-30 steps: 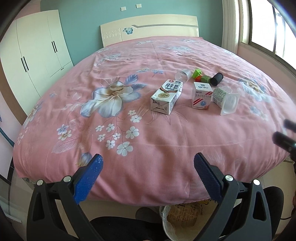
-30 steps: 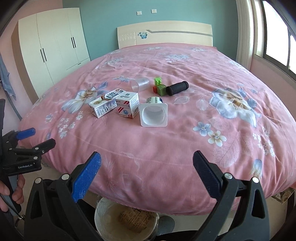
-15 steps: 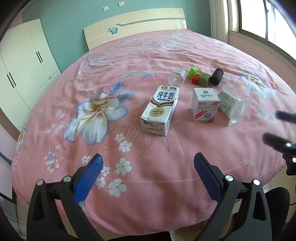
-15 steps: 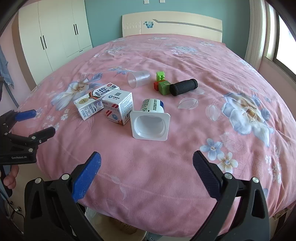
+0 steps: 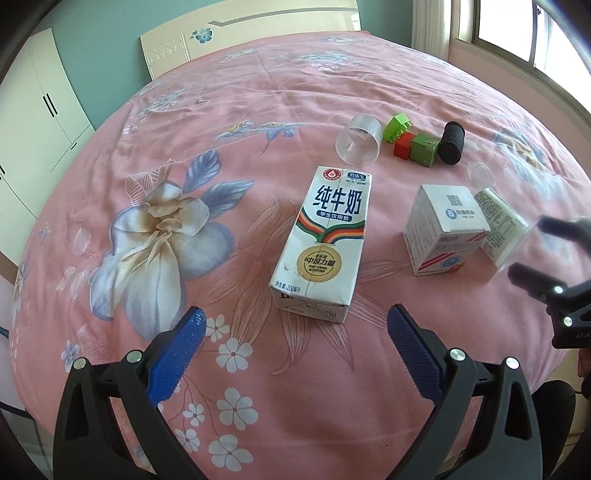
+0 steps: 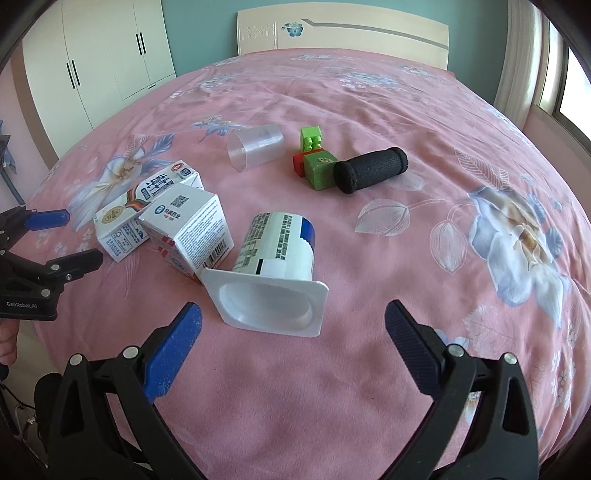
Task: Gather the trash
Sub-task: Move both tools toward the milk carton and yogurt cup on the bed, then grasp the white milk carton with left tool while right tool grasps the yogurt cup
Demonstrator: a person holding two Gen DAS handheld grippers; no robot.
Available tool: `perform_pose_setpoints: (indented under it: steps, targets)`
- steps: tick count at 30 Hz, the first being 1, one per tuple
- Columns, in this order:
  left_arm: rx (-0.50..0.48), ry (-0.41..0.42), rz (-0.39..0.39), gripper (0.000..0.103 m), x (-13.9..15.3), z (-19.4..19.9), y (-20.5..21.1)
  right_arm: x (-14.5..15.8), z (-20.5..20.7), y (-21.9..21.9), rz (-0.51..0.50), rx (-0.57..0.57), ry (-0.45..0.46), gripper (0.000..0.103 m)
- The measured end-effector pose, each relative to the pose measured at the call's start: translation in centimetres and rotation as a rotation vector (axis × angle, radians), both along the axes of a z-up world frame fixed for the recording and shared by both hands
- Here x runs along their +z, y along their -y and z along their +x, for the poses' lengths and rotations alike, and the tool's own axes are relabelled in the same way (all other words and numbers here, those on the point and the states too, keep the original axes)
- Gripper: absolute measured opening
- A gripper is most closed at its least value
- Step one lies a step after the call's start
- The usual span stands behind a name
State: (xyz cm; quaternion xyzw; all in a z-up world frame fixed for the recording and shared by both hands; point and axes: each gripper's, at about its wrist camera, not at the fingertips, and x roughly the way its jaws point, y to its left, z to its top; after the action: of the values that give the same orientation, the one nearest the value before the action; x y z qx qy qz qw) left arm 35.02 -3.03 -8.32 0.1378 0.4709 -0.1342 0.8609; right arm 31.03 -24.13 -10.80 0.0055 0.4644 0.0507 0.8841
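Note:
A white milk carton (image 5: 325, 243) lies on the pink floral bed (image 5: 221, 147), just ahead of my open, empty left gripper (image 5: 295, 343). A small white box (image 5: 443, 229) and a yogurt cup (image 5: 498, 225) lie to its right. In the right wrist view the yogurt cup (image 6: 273, 273) lies on its side, mouth toward my open, empty right gripper (image 6: 293, 332), with the box (image 6: 188, 229) and the carton (image 6: 136, 210) to its left. A clear plastic cup (image 6: 255, 146) lies further back.
Green and red toy blocks (image 6: 314, 158) and a black foam roll (image 6: 369, 168) lie behind the trash. A white wardrobe (image 6: 103, 55) stands at left, the headboard (image 6: 343, 33) at the back and a window (image 5: 517, 33) at right.
Both grippers have moved forward over the bed towards the trash, so the carton and yogurt cup look much closer. The bin on the floor has dropped out of view.

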Motion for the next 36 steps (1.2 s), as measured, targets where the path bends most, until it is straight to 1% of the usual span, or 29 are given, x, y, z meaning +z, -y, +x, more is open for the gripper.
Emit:
perform_pose_setpoints:
  steps: [6,14,21,23,25,26,27,28,29,32,34,36]
  targets:
    - [-0.022,-0.026,0.023,0.100,-1.2,1.9,0.6,-1.1,1.6,-0.4,0.003,0.002,-0.010,0.097]
    - [-0.036,-0.047,0.000,0.100,-2.3,3.9,0.9,-1.7,3.0,-0.3,-0.028,-0.002,0.001,0.097]
    - [-0.040,-0.044,0.002,0.100,-2.5,5.5,1.4,-1.6,4.0,0.2,-0.006,-0.003,0.003,0.097]
    - [-0.047,-0.042,0.005,0.100,-2.6,5.8,1.7,-1.8,4.3,0.1,-0.005,0.010,-0.010,0.092]
    - [-0.053,-0.035,0.021,0.100,-2.8,5.9,2.1,-2.0,4.6,0.2,0.005,0.013,-0.021,0.073]
    - [-0.049,-0.034,0.024,0.098,-2.9,6.0,2.2,-2.1,4.7,0.2,0.006,0.014,-0.029,0.071]
    - [-0.053,-0.039,0.020,0.089,-3.0,6.1,2.3,-2.1,4.7,0.2,0.008,0.017,-0.028,0.067]
    - [-0.053,-0.049,0.015,0.078,-3.2,6.1,2.3,-2.1,4.7,0.2,0.007,0.017,-0.023,0.066]
    - [-0.048,-0.058,0.006,0.075,-3.3,6.2,2.3,-2.0,4.7,0.2,0.003,0.015,-0.022,0.066]
    - [-0.049,-0.054,0.007,0.074,-3.3,6.2,2.4,-1.9,4.6,0.3,0.005,0.023,-0.018,0.064]
    - [-0.052,-0.054,0.006,0.069,-3.3,6.1,2.5,-2.0,4.6,0.3,0.000,0.031,-0.022,0.061]
    - [-0.062,-0.053,0.014,0.064,-3.4,5.9,2.6,-2.0,4.5,0.4,0.000,0.033,-0.026,0.061]
